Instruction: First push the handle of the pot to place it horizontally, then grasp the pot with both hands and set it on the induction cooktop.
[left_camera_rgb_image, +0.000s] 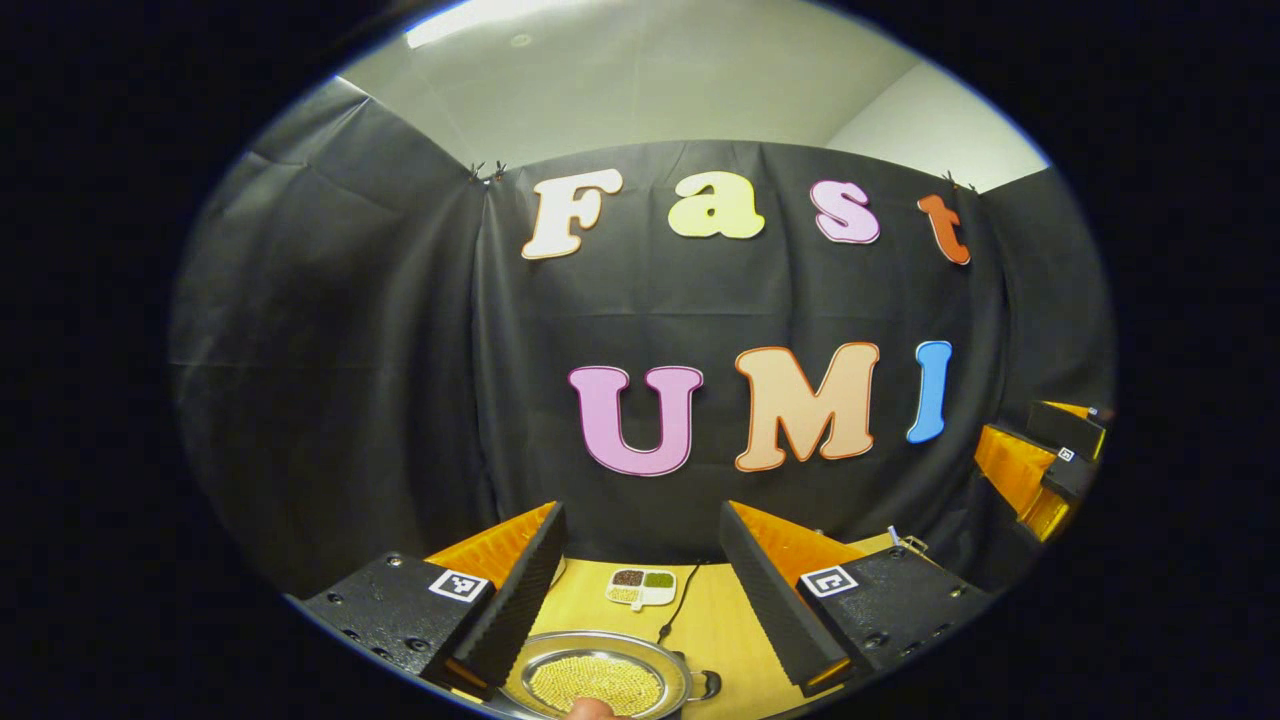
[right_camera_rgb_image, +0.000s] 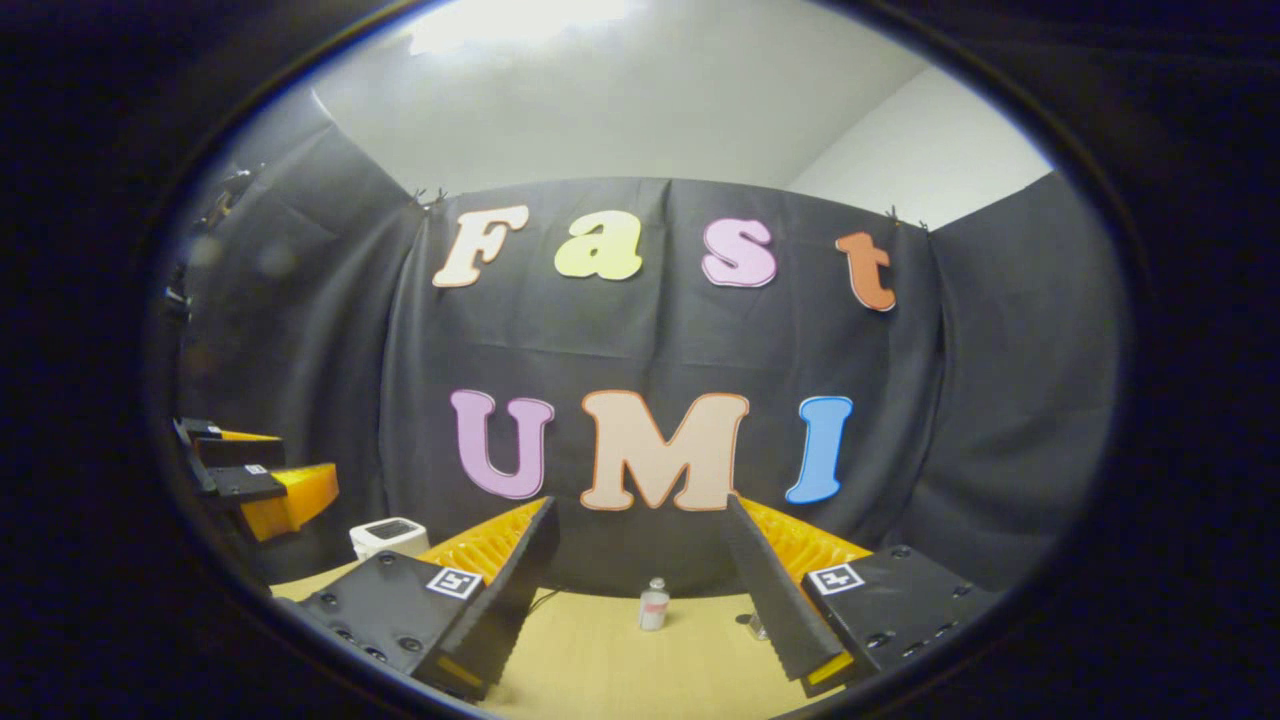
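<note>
Setting: black cloth booth wall behind a light wooden table (left_camera_rgb_image: 715, 625).
Count: one round silver metal pot (left_camera_rgb_image: 600, 680) holding yellow grains; one white divided dish (left_camera_rgb_image: 641, 588) of grains; one small clear bottle (right_camera_rgb_image: 653, 605); one white boxy appliance (right_camera_rgb_image: 389, 537).
Left gripper (left_camera_rgb_image: 640, 600): fingers spread wide, holding nothing.
Right gripper (right_camera_rgb_image: 645, 590): fingers spread wide, holding nothing.
Pot position: low between the left gripper's fingers, near it, side handle (left_camera_rgb_image: 705, 685) pointing right.
Views: left gripper view has pot and dish; right gripper view has bottle and appliance.
</note>
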